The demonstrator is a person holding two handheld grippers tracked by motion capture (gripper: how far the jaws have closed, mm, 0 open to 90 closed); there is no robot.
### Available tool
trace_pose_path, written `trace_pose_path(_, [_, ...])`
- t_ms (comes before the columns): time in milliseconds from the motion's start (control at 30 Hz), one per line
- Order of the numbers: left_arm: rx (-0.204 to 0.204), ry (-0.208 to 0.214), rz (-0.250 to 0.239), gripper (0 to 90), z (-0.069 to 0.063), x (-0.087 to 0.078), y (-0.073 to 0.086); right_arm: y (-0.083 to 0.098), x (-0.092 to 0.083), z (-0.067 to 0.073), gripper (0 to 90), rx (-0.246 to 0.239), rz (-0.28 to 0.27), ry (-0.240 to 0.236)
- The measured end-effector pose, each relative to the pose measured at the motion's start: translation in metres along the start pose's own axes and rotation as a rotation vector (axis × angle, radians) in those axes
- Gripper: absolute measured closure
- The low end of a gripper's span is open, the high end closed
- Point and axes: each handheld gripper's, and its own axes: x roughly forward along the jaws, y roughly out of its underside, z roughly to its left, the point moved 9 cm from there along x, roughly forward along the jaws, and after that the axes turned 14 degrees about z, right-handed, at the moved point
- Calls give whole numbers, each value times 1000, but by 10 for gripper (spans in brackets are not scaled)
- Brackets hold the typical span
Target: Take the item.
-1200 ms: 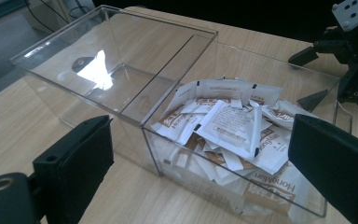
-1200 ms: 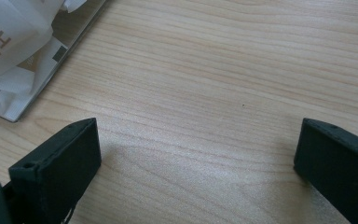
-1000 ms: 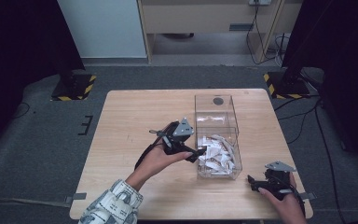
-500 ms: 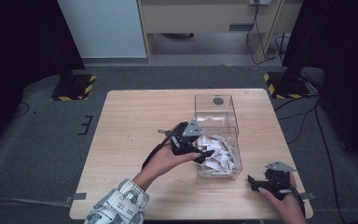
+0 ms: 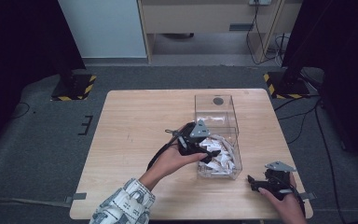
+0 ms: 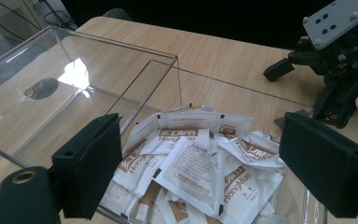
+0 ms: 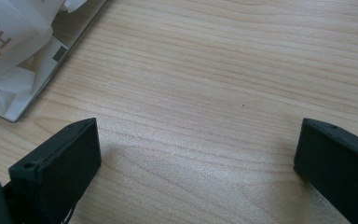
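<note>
High view. The left gripper [image 5: 204, 151] had travelled from the table [image 5: 135, 126] beside the clear box [image 5: 214, 100] to a position over the box's near compartment, at about 3 o'clock from where it stood a second before. Its jaws had just been closing slightly but remained wide apart, with nothing between them. This indicated that the approach was complete and that the pick-up of a sachet was the step in hand. The sachets [image 5: 221, 158] lay heaped in the near compartment; the far compartment held almost nothing. The right gripper [image 5: 256, 183] rested on the table at 4 o'clock from the box, unmoved from the earlier frames.

Left gripper view. The two black jaws stood at either side of the frame, with the sachets [image 6: 191, 163] directly ahead and below, between them. The pads touched no sachet. One flat white sachet lay uppermost at centre, the likeliest candidate. The clear box [image 6: 98, 70] extended toward 10 o'clock. The right gripper [image 6: 340, 70] stood at 2 o'clock, well apart.

Right gripper view. The jaws were spread wide over bare table [image 7: 214, 93], gripping nothing. The box corner and its sachets [image 7: 14, 56] lay at 10 o'clock, apart from both jaws.
</note>
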Motion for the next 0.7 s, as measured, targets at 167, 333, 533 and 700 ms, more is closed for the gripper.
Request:
trace_pose_path(167, [11, 6, 2, 164, -3, 3, -3, 0, 0, 0, 8, 1, 0, 0])
trace_pose_path(333, [16, 11, 21, 230, -5, 9, -2, 0, 0, 0, 8, 1, -1, 1])
trace_pose_path(533, [58, 27, 41, 315, -10, 17, -2, 0, 0, 0, 8, 1, 0, 0])
trace_pose_path(700, [55, 25, 96, 403, -13, 23, 4, 0, 0, 0, 8, 3, -1, 1])
